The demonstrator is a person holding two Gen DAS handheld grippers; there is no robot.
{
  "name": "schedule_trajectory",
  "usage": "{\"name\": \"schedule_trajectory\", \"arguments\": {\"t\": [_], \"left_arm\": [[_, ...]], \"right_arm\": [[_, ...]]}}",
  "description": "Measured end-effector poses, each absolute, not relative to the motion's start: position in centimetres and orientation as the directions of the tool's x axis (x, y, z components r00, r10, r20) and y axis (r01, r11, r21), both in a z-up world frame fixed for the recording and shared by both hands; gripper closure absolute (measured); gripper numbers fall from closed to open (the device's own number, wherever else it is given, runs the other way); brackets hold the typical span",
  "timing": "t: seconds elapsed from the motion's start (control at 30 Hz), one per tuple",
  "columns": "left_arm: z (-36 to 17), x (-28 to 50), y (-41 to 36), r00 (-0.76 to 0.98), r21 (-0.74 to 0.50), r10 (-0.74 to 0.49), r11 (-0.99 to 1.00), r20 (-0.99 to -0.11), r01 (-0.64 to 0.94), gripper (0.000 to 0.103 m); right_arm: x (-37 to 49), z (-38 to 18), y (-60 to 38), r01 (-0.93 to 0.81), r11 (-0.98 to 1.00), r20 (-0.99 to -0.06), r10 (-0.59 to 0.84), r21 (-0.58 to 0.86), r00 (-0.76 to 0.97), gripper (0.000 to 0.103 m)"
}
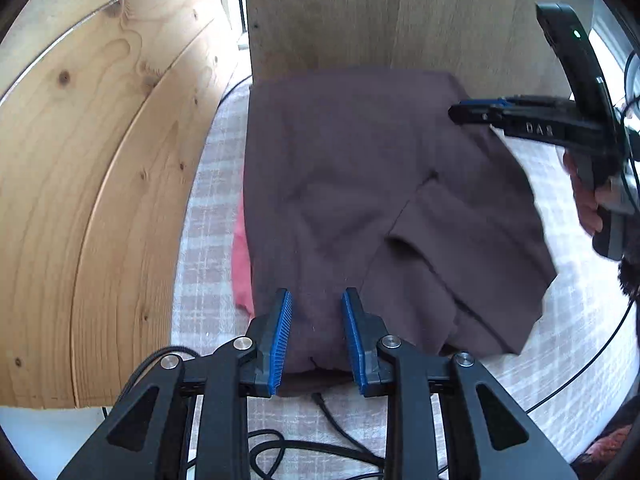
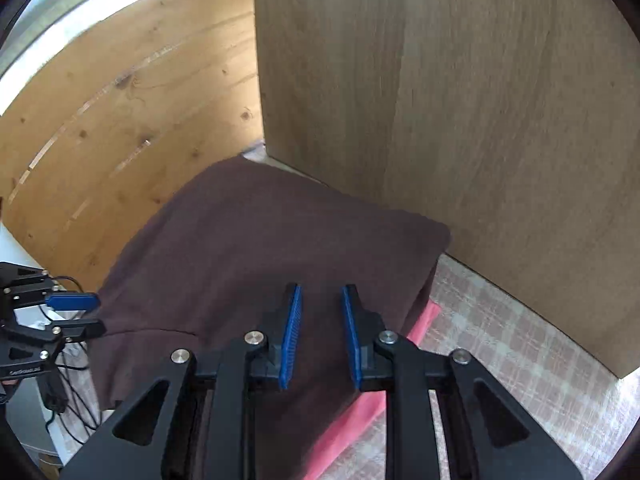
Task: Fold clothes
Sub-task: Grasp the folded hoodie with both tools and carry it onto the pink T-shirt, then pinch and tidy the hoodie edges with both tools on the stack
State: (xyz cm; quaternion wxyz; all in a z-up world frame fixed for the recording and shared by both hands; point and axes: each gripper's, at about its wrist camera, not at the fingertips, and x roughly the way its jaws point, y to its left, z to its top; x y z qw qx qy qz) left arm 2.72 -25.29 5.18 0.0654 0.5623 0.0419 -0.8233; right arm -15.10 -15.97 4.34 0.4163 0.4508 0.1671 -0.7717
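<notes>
Brown shirt folded on the checked cloth, atop a pink garment, against the wood panel. Left gripper released, straddling the near hem; right gripper released above the far side. Loose sleeve nearer the right.

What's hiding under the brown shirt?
A pink cloth peeks out from under the brown shirt, along one edge. Most of it is covered, so I cannot tell what it is. Both lie on a checked sheet.

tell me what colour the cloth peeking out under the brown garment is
Pink-red cloth, seen best in the right wrist view, beneath the brown garment.
</notes>
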Motion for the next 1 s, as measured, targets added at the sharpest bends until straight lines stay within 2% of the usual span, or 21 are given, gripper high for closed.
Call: {"name": "schedule_trajectory", "arguments": {"t": [0.07, 0.17, 0.2, 0.33, 0.43, 0.53, 0.63, 0.73, 0.8, 0.87, 0.9, 0.97, 1.0], "left_arm": [[4.5, 3.4, -25.5, -0.345, 0.000, -0.056, -0.987, -0.937, 0.162, 0.076], [5.8, 4.1, -25.8, -0.355, 0.010, -0.077, -0.982, -0.932, 0.187, 0.077], [6.5, 4.3, -25.5, -0.366, 0.025, -0.092, -0.982, -0.926, 0.185, 0.082], [8.8, 4.9, -22.7, -0.444, -0.047, -0.005, -0.993, -0.896, 0.107, 0.081], [8.0, 4.8, -20.0, -0.417, 0.017, -0.032, -0.999, -0.908, 0.040, 0.077], [7.0, 5.8, -19.3, -0.376, 0.067, -0.084, -0.996, -0.923, 0.056, 0.078], [7.2, 7.8, -20.6, -0.389, 0.039, -0.080, -0.993, -0.918, 0.112, 0.075], [7.0, 8.9, -22.7, -0.398, 0.059, -0.122, -0.984, -0.909, 0.165, 0.077], [6.7, 8.7, -23.5, -0.392, 0.041, -0.111, -0.982, -0.913, 0.182, 0.077], [6.3, 8.1, -24.2, -0.384, 0.003, -0.081, -0.980, -0.920, 0.200, 0.076], [6.2, 7.8, -24.5, -0.381, -0.016, -0.066, -0.978, -0.922, 0.209, 0.075], [5.8, 7.2, -25.2, -0.375, -0.054, -0.036, -0.972, -0.926, 0.228, 0.070], [5.6, 6.9, -25.6, -0.372, -0.073, -0.021, -0.969, -0.928, 0.237, 0.069]], "right_arm": [[-16.0, 3.1, -15.4, 0.790, -0.598, -0.840, -0.492, 0.137, -0.227, 0.081], [-15.8, 4.6, -14.4, 0.786, -0.605, -0.836, -0.491, 0.125, -0.245, 0.081], [-15.4, 5.4, -13.8, 0.779, -0.615, -0.832, -0.491, 0.122, -0.257, 0.079], [-11.0, 8.4, -11.5, 0.820, -0.525, -0.776, -0.606, 0.227, -0.173, 0.079], [-6.9, 8.3, -11.0, 0.861, -0.458, -0.789, -0.603, 0.220, -0.119, 0.079], [-3.4, 7.8, -9.6, 0.874, -0.446, -0.813, -0.572, 0.194, -0.111, 0.079], [-2.4, 7.5, -6.3, 0.831, -0.504, -0.806, -0.579, 0.235, -0.124, 0.079], [-2.2, 6.9, -4.4, 0.804, -0.542, -0.819, -0.560, 0.245, -0.128, 0.079], [-2.0, 6.3, -4.6, 0.810, -0.532, -0.835, -0.542, 0.248, -0.100, 0.079], [-2.3, 6.0, -4.6, 0.787, -0.533, -0.827, -0.559, 0.311, -0.051, 0.079], [-2.4, 5.9, -4.7, 0.779, -0.538, -0.825, -0.563, 0.324, -0.046, 0.077], [-2.5, 5.6, -5.1, 0.771, -0.554, -0.833, -0.551, 0.316, -0.055, 0.062], [-2.6, 5.5, -5.1, 0.762, -0.562, -0.837, -0.546, 0.323, -0.047, 0.061]]}}
